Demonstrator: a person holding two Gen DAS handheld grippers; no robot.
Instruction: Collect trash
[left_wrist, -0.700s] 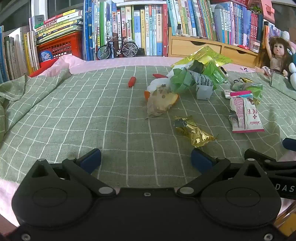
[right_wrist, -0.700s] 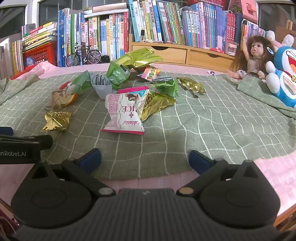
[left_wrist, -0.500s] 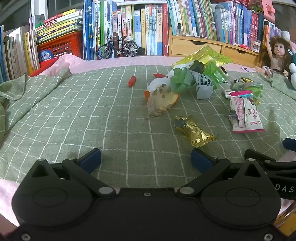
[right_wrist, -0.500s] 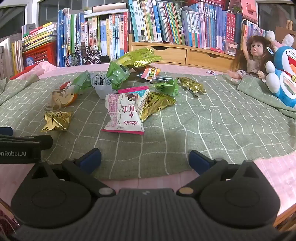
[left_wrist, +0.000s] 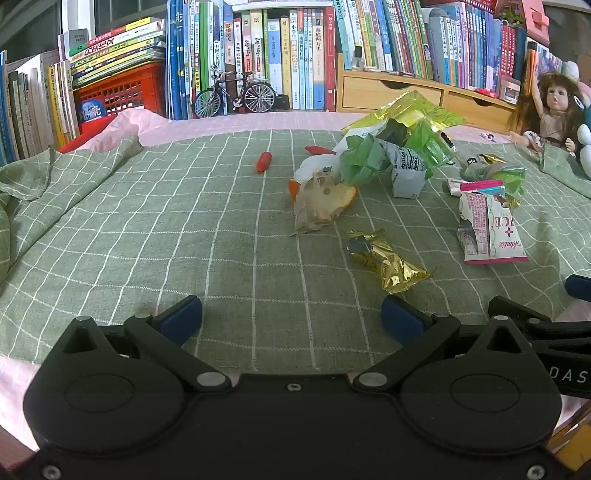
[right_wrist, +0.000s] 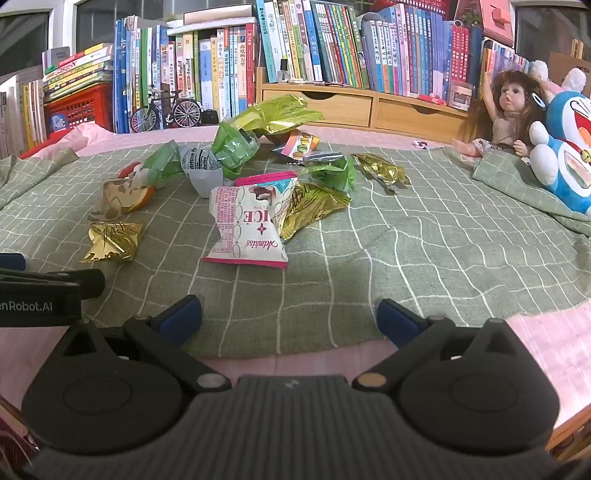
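Observation:
Several wrappers lie scattered on the green checked cloth (left_wrist: 147, 229). A gold foil wrapper (left_wrist: 388, 260) lies just beyond my left gripper (left_wrist: 291, 319), which is open and holds nothing. A pink and white snack bag (right_wrist: 247, 225) lies ahead of my right gripper (right_wrist: 288, 319), also open with nothing between its fingers. Behind it are a gold bag (right_wrist: 310, 208), green wrappers (right_wrist: 236, 144), a crumpled carton (right_wrist: 201, 170) and a tan and orange wrapper (left_wrist: 321, 201). Two red pieces (left_wrist: 264, 162) rest farther back. The pink and white snack bag (left_wrist: 487, 229) also shows in the left wrist view.
Books (left_wrist: 258, 55) and a model bicycle (left_wrist: 236, 94) line the back edge, beside a red crate (left_wrist: 114, 90) and wooden drawers (right_wrist: 354, 107). A doll (right_wrist: 506, 110) and a blue plush toy (right_wrist: 569, 155) sit at the right. The left gripper's side (right_wrist: 44, 295) shows at the left of the right wrist view.

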